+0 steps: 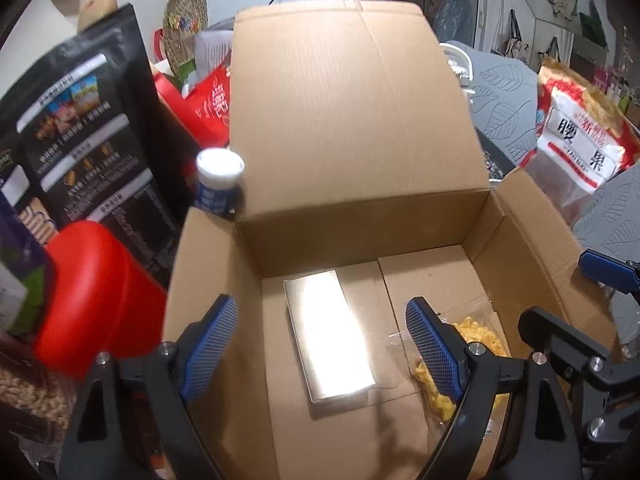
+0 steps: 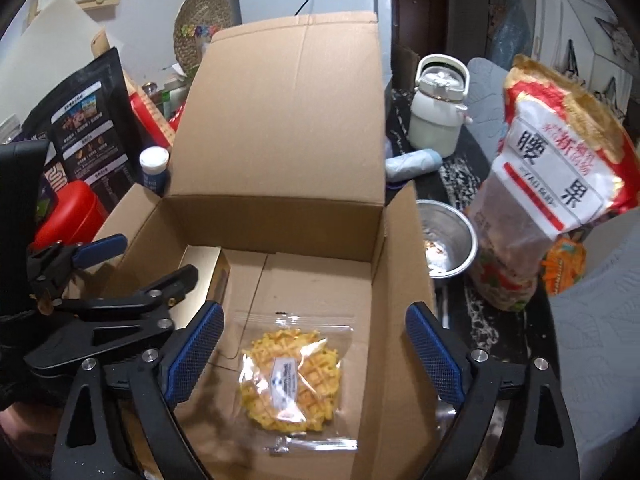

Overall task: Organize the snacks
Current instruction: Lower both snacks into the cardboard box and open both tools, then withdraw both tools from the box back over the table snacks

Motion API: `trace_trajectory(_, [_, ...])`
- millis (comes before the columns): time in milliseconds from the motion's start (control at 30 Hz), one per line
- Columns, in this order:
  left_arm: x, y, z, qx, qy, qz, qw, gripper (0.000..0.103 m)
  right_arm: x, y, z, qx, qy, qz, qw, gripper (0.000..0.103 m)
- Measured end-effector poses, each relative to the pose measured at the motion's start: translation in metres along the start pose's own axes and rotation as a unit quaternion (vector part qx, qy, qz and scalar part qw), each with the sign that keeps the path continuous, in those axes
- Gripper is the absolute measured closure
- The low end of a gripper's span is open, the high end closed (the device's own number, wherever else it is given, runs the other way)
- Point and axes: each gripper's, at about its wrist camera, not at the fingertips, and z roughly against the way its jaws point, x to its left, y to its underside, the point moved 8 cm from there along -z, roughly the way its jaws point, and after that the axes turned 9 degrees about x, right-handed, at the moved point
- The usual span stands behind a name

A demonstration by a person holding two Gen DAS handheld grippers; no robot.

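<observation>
From the left wrist, the left gripper [image 1: 320, 348] hangs over an open cardboard box [image 1: 400, 216], its blue-padded fingers spread wide with nothing between them. On the box floor below lies a flat silver packet [image 1: 330, 338], glaring white under the light, any print on it washed out. Just right of it, partly behind the right finger, lies a clear bag of yellow waffle [image 1: 476, 340]. Left of the box stand a black pouch [image 1: 76, 128] and a white-capped bottle [image 1: 218, 184], their lettering too blurred to read. From the right wrist, the right gripper [image 2: 316, 352] is likewise wide open and empty above the waffle bag [image 2: 294, 376], which lies flat on the box [image 2: 280, 208] floor with a small unreadable white sticker. Outside, at right, a red-and-white snack bag [image 2: 552, 176] bears "腰果", beside a steel bowl [image 2: 450, 240].
</observation>
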Motion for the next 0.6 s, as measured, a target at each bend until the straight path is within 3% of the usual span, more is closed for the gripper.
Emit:
trace_trajectory(367, [0.011, -0.008, 0.059, -0.049, -0.009, 0.005, 0.9988, 0.016, 0.005, -0.004, 0.051, -0.043, 0.017, 0.002, 0.999, 0.01])
trace_trajectory(600, [0.015, -0.008, 0.116, -0.107, -0.017, 0.003, 0.9941, 0.016, 0.011, -0.003, 0.098, -0.082, 0.019, 0.007, 0.996, 0.01])
